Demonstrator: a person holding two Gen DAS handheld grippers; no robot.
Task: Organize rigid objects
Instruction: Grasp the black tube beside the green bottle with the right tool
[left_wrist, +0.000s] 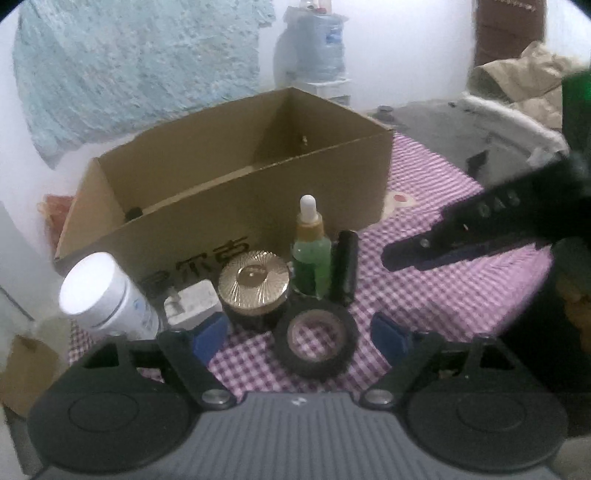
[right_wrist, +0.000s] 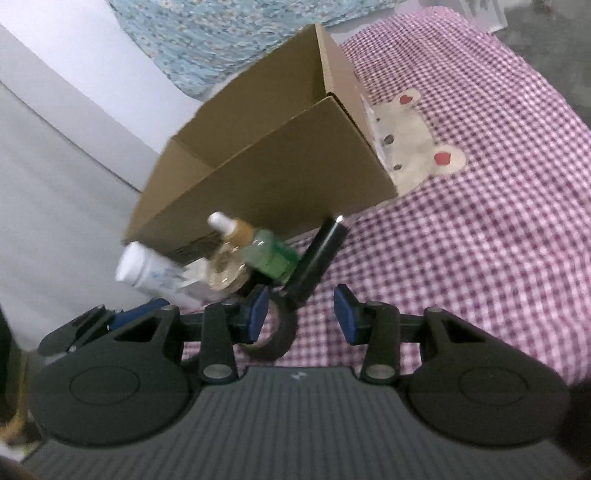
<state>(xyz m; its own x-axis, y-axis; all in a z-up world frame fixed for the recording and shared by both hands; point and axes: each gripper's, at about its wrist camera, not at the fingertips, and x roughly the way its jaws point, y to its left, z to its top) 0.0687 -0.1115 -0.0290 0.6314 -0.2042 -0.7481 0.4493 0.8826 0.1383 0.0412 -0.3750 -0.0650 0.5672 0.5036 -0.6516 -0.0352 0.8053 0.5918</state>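
Observation:
A row of small things stands on the pink checked cloth (left_wrist: 424, 295) in front of an open cardboard box (left_wrist: 236, 173): a white bottle (left_wrist: 99, 291), a white plug (left_wrist: 192, 302), a gold-lidded jar (left_wrist: 253, 284), a green dropper bottle (left_wrist: 310, 254) and a black cylinder (left_wrist: 345, 266). A black tape roll (left_wrist: 316, 341) lies flat between the fingers of my left gripper (left_wrist: 299, 334), which is open and not touching it. My right gripper (right_wrist: 302, 312) is open just short of the black cylinder (right_wrist: 317, 254). The tape roll (right_wrist: 273, 332) sits by its left pad.
The box (right_wrist: 266, 158) holds one small dark object (left_wrist: 133, 213) in its near left corner. A bear patch (right_wrist: 413, 147) on the cloth lies right of the box. Blue fabric (left_wrist: 140, 62) hangs behind. A water jug (left_wrist: 314, 48) and bedding (left_wrist: 517, 85) stand farther back.

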